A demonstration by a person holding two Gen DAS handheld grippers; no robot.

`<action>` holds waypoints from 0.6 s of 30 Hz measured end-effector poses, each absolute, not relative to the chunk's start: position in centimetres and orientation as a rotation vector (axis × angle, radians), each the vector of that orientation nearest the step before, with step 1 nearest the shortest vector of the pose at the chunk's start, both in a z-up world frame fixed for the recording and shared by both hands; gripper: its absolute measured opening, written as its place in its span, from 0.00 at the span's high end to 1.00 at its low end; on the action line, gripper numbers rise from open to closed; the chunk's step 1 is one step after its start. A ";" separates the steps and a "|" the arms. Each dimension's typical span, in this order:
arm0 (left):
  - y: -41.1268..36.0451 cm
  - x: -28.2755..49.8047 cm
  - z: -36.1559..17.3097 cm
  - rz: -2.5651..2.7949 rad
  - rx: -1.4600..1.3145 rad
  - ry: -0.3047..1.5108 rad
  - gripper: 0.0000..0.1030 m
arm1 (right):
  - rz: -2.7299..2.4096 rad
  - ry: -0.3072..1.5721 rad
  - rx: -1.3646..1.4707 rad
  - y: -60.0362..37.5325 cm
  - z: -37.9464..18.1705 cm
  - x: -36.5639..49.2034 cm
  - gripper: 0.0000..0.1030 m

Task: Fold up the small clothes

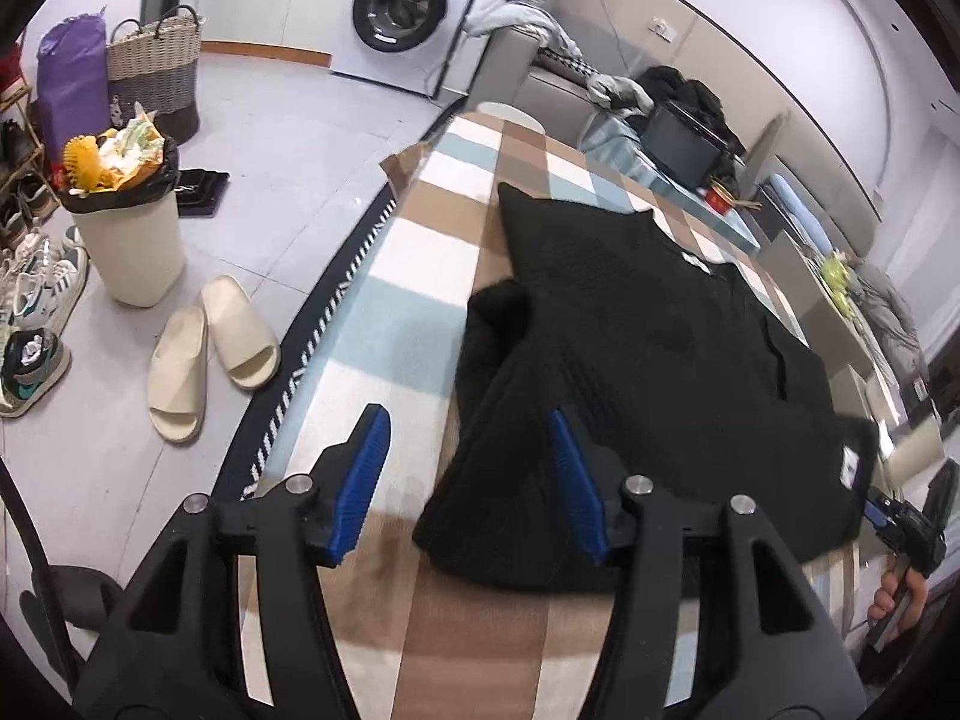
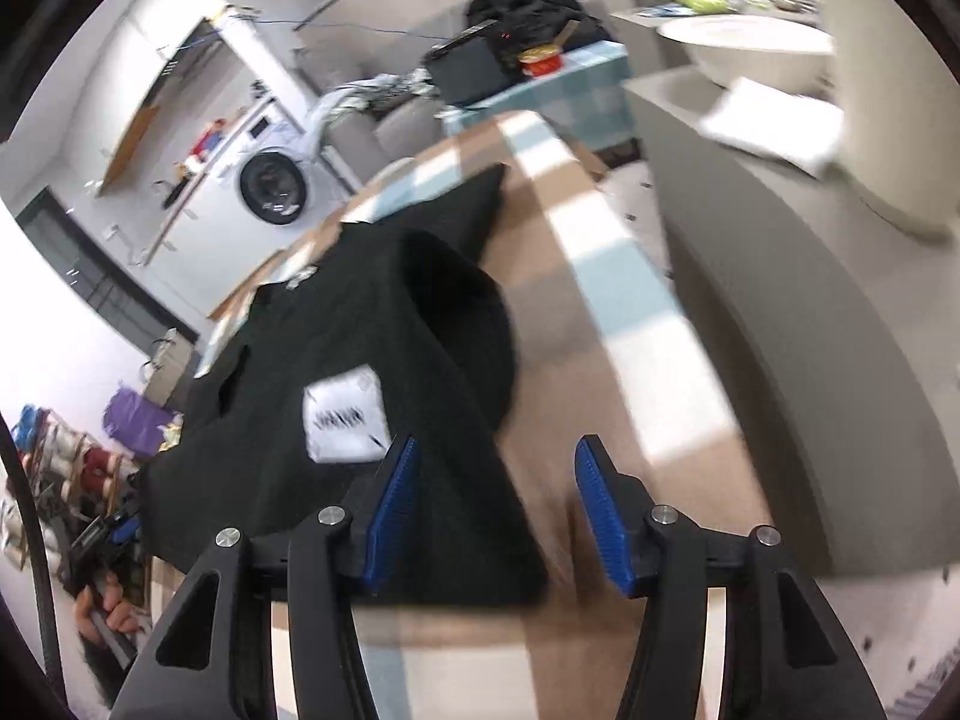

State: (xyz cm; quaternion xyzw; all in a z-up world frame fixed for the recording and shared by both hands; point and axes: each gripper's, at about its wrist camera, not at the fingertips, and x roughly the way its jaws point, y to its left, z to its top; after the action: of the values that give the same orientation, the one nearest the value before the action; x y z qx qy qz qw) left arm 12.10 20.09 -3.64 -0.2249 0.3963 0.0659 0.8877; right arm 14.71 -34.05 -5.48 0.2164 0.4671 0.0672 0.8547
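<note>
A black knit garment (image 1: 648,348) lies spread on the checked cloth of the table (image 1: 420,312), with one sleeve folded in at its left side. My left gripper (image 1: 468,480) is open just above the garment's near left edge, with nothing between its blue pads. In the right wrist view the garment (image 2: 372,348) shows a white label (image 2: 345,417). My right gripper (image 2: 495,507) is open over the garment's near right corner and holds nothing. The right gripper also shows in the left wrist view (image 1: 900,525) at the far right.
On the floor to the left are beige slippers (image 1: 210,354), a full bin (image 1: 126,222), shoes and a woven basket (image 1: 156,66). A washing machine (image 1: 414,6) stands at the back. A grey sofa (image 2: 810,330) runs along the table's right side. Clutter lies beyond the table's far end.
</note>
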 end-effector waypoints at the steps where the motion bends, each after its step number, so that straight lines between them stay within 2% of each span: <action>1: 19.9 11.8 -3.7 0.117 -0.463 0.829 0.50 | 0.130 0.985 0.455 -34.2 -5.5 14.1 0.46; 3: 18.9 11.3 -3.9 0.083 -0.436 0.849 0.55 | 0.126 0.976 0.453 -34.1 -5.3 13.3 0.46; 5: 17.6 10.7 -3.5 0.050 -0.405 0.847 0.70 | 0.135 0.972 0.452 -33.8 -5.2 12.8 0.46; 7: 15.8 10.3 -2.9 -0.014 -0.368 0.830 0.73 | 0.143 0.973 0.452 -33.5 -5.1 12.5 0.46; 12: 14.0 9.5 -2.1 -0.003 -0.326 0.825 0.73 | 0.159 0.975 0.446 -32.8 -5.0 12.5 0.46; 18: 18.3 7.6 -4.3 0.132 -0.477 0.858 0.72 | 0.156 0.983 0.445 -32.5 -5.0 12.3 0.46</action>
State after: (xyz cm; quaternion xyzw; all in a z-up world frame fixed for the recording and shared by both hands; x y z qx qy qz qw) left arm 7.60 18.33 -4.32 -0.2288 0.4117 0.0636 0.8798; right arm 12.34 -32.49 -4.96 0.2117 0.4674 0.0740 0.8551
